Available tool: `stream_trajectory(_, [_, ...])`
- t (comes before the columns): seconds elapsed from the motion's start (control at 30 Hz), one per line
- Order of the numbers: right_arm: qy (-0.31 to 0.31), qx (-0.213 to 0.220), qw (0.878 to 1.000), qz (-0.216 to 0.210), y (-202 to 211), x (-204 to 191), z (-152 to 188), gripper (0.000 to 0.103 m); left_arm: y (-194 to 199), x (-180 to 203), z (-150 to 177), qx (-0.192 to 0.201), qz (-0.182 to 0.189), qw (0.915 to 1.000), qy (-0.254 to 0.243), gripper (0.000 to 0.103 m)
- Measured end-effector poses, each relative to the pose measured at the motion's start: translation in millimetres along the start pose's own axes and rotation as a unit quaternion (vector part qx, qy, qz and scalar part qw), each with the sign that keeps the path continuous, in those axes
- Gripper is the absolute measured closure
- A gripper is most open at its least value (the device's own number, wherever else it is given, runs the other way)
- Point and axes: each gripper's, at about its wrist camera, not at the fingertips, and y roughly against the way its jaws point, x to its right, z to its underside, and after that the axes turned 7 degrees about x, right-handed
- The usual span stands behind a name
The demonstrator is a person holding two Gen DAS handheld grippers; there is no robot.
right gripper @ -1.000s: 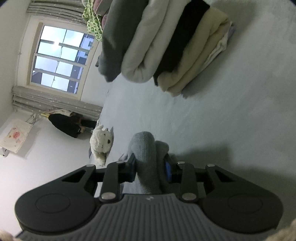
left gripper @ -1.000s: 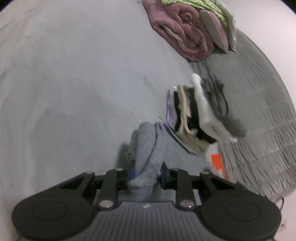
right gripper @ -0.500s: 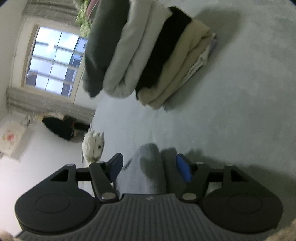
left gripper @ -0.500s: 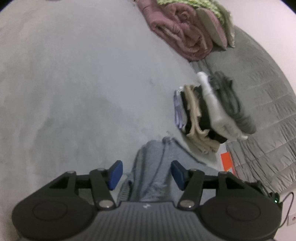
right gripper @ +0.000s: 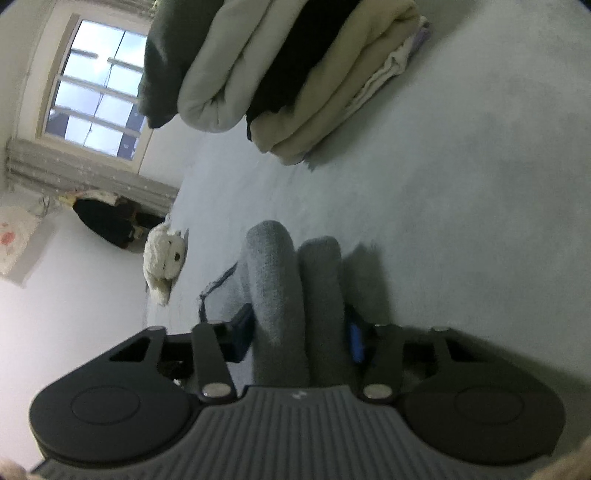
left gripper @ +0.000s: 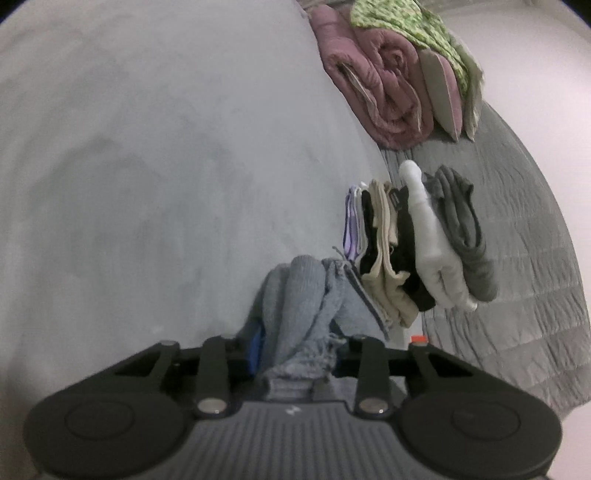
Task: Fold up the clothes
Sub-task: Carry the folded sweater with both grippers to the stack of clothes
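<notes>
A light grey knit garment (left gripper: 306, 291) lies bunched on the pale grey bed surface (left gripper: 147, 184). My left gripper (left gripper: 297, 350) has its jaws closing, and the blue pads squeeze a frayed fold of the garment. In the right wrist view two thick rolls of the same grey garment (right gripper: 291, 280) stand between the fingers of my right gripper (right gripper: 299, 336). Its jaws are closing too, pads against the cloth. A stack of folded clothes (left gripper: 413, 251) sits just beyond the garment and looms close in the right wrist view (right gripper: 295, 66).
A rolled pink quilt (left gripper: 376, 81) with green patterned cloth (left gripper: 413, 33) lies at the back. A grey quilted bedspread (left gripper: 517, 240) covers the right side. A white plush toy (right gripper: 164, 258) sits at the bed's far edge under a window (right gripper: 96, 92).
Both grippers held the garment, spread their jaws half a second ago, and have come together on it again. Both have sunk a little toward the bed.
</notes>
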Motion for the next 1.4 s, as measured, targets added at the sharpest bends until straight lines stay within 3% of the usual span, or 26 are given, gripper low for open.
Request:
stream_trajectory(0.43, [-0.009, 0.023, 0.998, -0.050, 39, -56, -29, 0.063, 36, 92, -16, 0.034, 0.025, 0.9985, -0.034, 0.075])
stream_trajectory(0.77, [0.051, 0.055, 0.994, -0.076, 61, -127, -104, 0.064, 33, 179, -39, 0.057, 0.081, 0.9938, -0.050, 0.076])
stream_trajectory(0.97, [0.102, 0.093, 0.988, -0.070, 68, -171, -163, 0.064, 4, 237, -54, 0.073, 0.118, 0.9886, -0.059, 0.076])
stream_trajectory(1.1, [0.115, 0.105, 0.986, -0.062, 62, -179, -202, 0.064, -25, 261, -62, 0.078, 0.135, 0.9866, -0.049, 0.076])
stream_trajectory(1.4, [0.118, 0.102, 0.987, -0.038, 21, -159, -266, 0.064, -102, 257, -75, 0.072, 0.127, 0.9893, 0.007, 0.076])
